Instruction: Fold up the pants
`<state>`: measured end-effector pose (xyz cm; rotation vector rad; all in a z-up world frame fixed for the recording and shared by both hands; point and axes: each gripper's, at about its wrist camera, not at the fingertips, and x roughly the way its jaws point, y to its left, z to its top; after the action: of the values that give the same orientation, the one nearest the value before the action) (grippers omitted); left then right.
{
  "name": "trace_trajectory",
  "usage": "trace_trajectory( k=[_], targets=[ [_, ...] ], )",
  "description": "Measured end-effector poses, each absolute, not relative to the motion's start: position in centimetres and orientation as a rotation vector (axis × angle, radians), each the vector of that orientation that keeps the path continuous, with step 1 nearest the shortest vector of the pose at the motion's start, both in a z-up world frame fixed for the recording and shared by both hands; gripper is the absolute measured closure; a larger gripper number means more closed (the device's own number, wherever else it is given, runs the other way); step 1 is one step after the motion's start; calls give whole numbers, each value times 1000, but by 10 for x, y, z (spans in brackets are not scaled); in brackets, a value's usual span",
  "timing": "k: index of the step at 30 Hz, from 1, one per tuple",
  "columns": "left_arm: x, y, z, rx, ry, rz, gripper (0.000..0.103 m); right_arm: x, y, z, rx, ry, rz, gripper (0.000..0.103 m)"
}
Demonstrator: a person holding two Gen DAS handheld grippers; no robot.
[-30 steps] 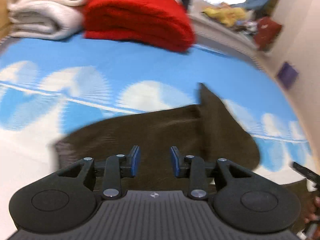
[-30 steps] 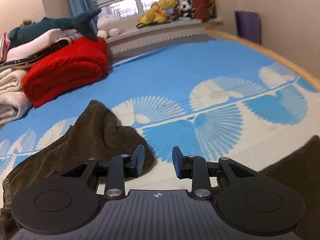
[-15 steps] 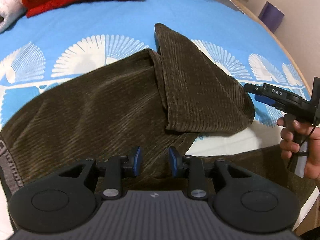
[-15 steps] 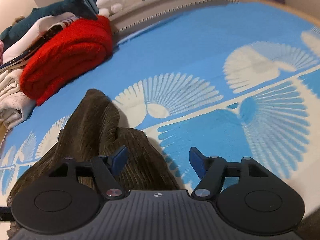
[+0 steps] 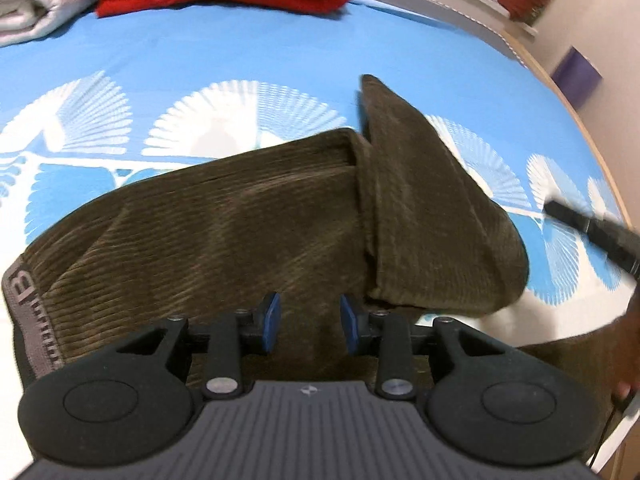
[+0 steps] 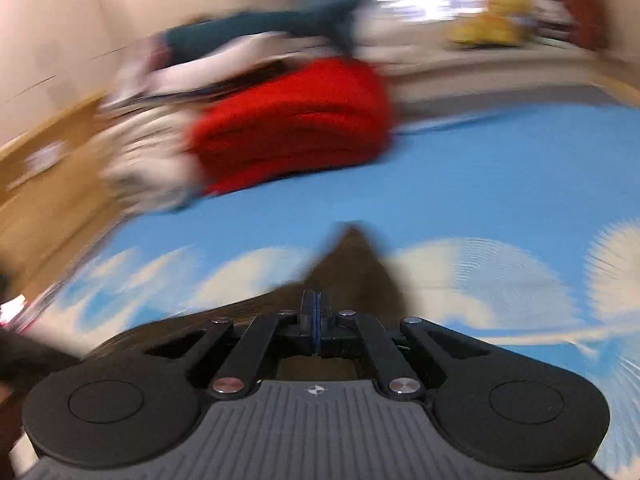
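Brown corduroy pants (image 5: 224, 232) flat on bed, one leg folded over.

On the grey waistband (image 5: 28, 320) of the brown pants (image 5: 224, 240), at the near left in the left wrist view, a big letter "B" could be read. More small letters were printed below it on the band, but they could not be made out. In the right wrist view everything was blurred, and no words or numbers could be read there.
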<state>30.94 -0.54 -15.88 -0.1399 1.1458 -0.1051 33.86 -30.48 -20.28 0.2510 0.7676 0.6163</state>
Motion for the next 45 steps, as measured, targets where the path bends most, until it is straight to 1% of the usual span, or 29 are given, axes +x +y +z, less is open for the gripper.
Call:
trace_trajectory(
  k=[4,6,7,8,9,10,14,17,19,20,21,22,23,25,26,27,28,29,31,33,34,35,36,37,38,40,44,45],
  targets=[
    [310,3,-162,-178,1169,-75,66,339,-311,-225,252,826,427,102],
    [310,0,-160,-185,1168,-89,66,349,-326,-238,267,845,303,95],
    [310,-2,-160,-188,1168,-104,66,353,-332,-245,281,856,256,90],
    [310,-5,-161,-194,1171,-127,63,357,-339,-253,303,873,212,71],
    [310,-10,-163,-203,1180,-152,57,360,-345,-263,329,897,180,48],
    [310,-15,-168,-215,1195,-183,55,362,-350,-271,347,914,164,42],
    [310,-43,-190,-245,1254,-282,54,372,-351,-296,406,987,167,42],
    [313,-69,-206,-195,1261,-317,44,379,-343,-302,407,1011,180,44],
    [312,-83,-217,-115,1255,-310,43,381,-338,-298,370,1006,187,77],
    [310,-87,-221,-71,1245,-300,46,381,-338,-292,362,997,187,93],
    [308,-88,-224,-29,1229,-280,77,380,-338,-282,363,969,199,96],
    [308,-84,-225,-2,1233,-238,96,379,-338,-267,363,931,225,99],
    [309,-75,-224,-24,1239,-195,96,377,-336,-248,355,882,270,103],
    [307,-46,-212,-205,1259,-86,97,366,-329,-208,332,791,424,103],
    [303,-38,-204,-237,1257,-50,97,358,-324,-191,322,769,555,103],
    [298,-34,-197,-216,1239,-14,100,349,-319,-184,317,776,681,103],
    [292,-31,-193,-195,1224,35,103,341,-316,-184,296,791,740,103],
    [287,-26,-193,-177,1225,101,103,337,-315,-191,275,826,718,103],
    [281,-19,-199,-204,1257,157,103,345,-326,-209,291,880,567,103],
    [277,-19,-200,-222,1245,145,103,361,-346,-228,386,892,385,91],
    [278,-23,-196,-216,1223,106,101,369,-355,-238,444,900,315,89],
    [279,-30,-192,-201,1203,48,98,377,-362,-250,494,915,250,80],
    [280,-36,-190,-178,1191,-9,83,384,-366,-262,528,936,205,67],
    [281,-44,-188,-134,1178,-76,58,388,-367,-274,559,958,189,62],
    [282,-54,-189,-78,1161,-134,50,392,-366,-287,590,991,191,55],
    [280,-68,-194,-12,1129,-188,49,400,-361,-312,630,1068,193,55],
    [282,-77,-215,34,1188,-269,49,411,-344,-336,629,1131,196,55],
    [283,-80,-219,59,1183,-260,53,412,-339,-337,614,1129,210,56]
  ],
)
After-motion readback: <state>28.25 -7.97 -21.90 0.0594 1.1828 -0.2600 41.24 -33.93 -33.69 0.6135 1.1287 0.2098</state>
